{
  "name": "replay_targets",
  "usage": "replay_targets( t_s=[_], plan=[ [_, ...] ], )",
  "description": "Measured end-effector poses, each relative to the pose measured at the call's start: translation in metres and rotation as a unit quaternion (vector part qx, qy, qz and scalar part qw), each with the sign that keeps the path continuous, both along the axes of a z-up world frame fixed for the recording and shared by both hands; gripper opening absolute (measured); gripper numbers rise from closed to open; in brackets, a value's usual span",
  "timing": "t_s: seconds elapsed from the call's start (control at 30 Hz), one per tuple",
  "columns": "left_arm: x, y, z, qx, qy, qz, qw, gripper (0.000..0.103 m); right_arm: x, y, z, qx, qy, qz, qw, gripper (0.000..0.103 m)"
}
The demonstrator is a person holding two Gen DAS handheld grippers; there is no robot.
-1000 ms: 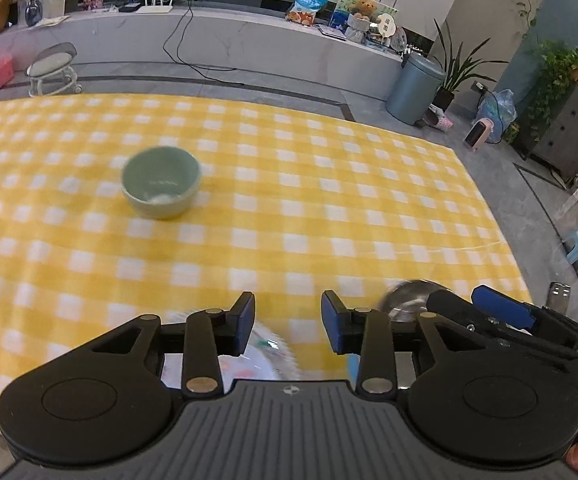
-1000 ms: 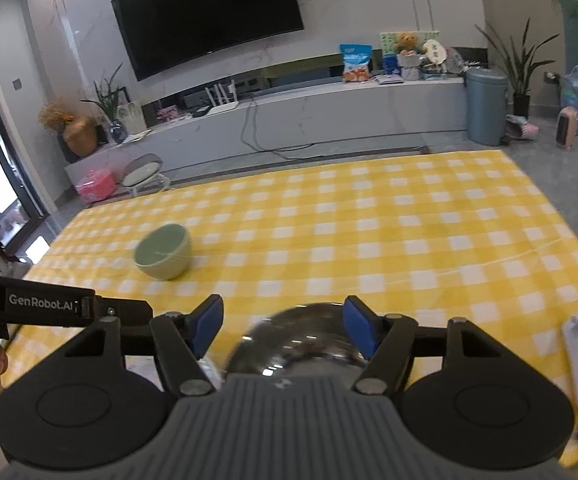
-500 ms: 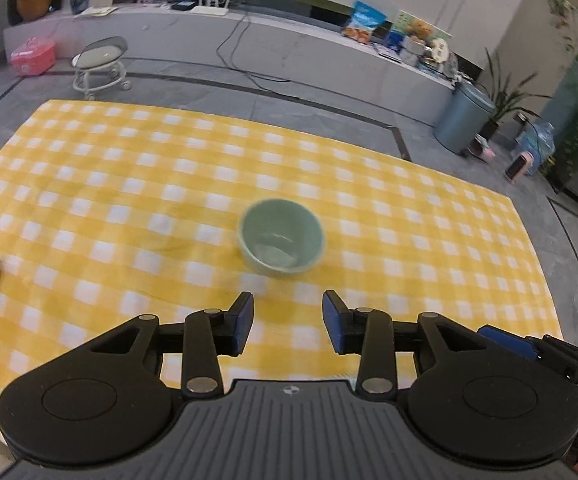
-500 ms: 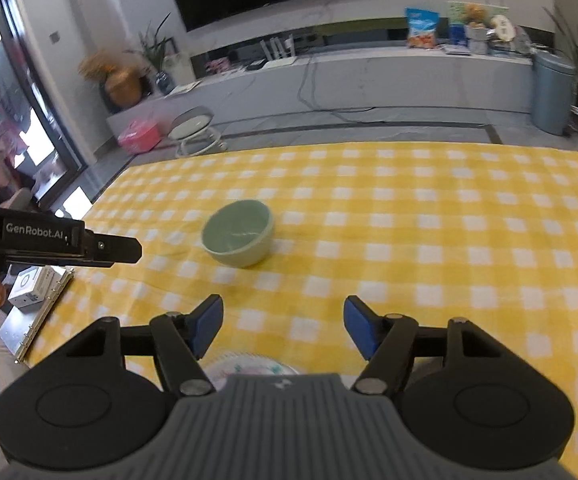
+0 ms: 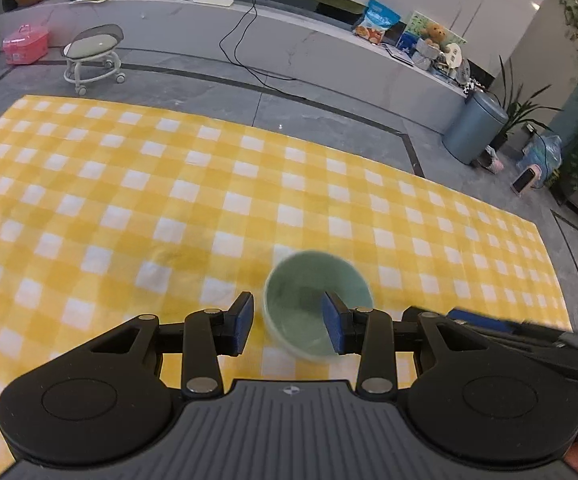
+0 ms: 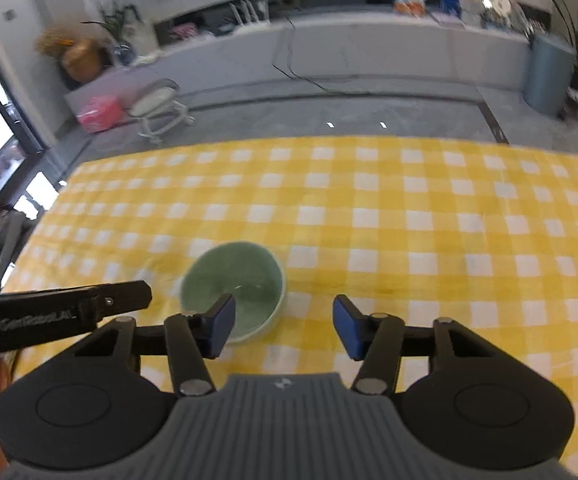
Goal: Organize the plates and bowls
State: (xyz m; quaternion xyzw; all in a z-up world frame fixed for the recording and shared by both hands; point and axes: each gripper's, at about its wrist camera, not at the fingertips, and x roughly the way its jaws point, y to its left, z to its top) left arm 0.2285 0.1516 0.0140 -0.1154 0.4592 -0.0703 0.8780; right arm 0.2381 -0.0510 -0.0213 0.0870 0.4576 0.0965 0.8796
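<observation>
A pale green bowl [image 5: 309, 300] stands upright and empty on the yellow checked tablecloth [image 5: 169, 200]. My left gripper [image 5: 289, 328] is open and straddles the bowl's near left rim: its right fingertip is over the inside, its left fingertip outside. In the right wrist view the same bowl [image 6: 237, 284] lies at the lower left. My right gripper [image 6: 283, 330] is open and empty, with its left fingertip in front of the bowl's near right rim. The left gripper's body [image 6: 57, 312] shows at the left edge.
The tablecloth covers the whole table; its far edge [image 5: 249, 120] drops to a grey floor. A white stool [image 5: 93, 56], a pink box [image 5: 25, 44], a grey bin [image 5: 473, 132] and a long low cabinet stand beyond.
Both grippers have moved forward to the green bowl, which now sits between the left gripper's fingertips. The steel bowl and patterned plate seen near the front edge are out of view.
</observation>
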Motion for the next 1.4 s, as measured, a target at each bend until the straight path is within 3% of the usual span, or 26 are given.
replay_targets(
  t_s=[0.13,0.33,0.5,0.87,0.97,1.4],
  plan=[
    [0.022,-0.002,-0.021,0.002,0.005,-0.009,0.9999,0.045,0.026,0.005,-0.027,-0.004,0.033,-0.028,0.999,0.045],
    [0.034,-0.007,-0.046,0.016,0.038,-0.007,0.9991,0.045,0.044,0.008,-0.048,0.040,0.072,-0.030,0.996,0.039],
    [0.036,-0.006,-0.056,0.023,0.051,-0.004,0.9984,0.041,0.054,0.011,-0.055,0.030,0.074,-0.018,0.997,0.018],
    [0.038,-0.011,-0.064,0.016,0.058,-0.004,0.9982,0.012,0.061,0.016,-0.069,0.036,0.086,0.000,0.996,0.014],
    [0.037,-0.015,-0.063,0.026,0.052,-0.003,0.9983,0.010,0.058,0.020,-0.069,0.035,0.078,0.003,0.996,0.007],
    [0.010,-0.015,-0.041,0.009,0.051,-0.008,0.9986,0.008,0.033,0.012,-0.052,0.032,0.073,0.008,0.997,0.005]
  ],
)
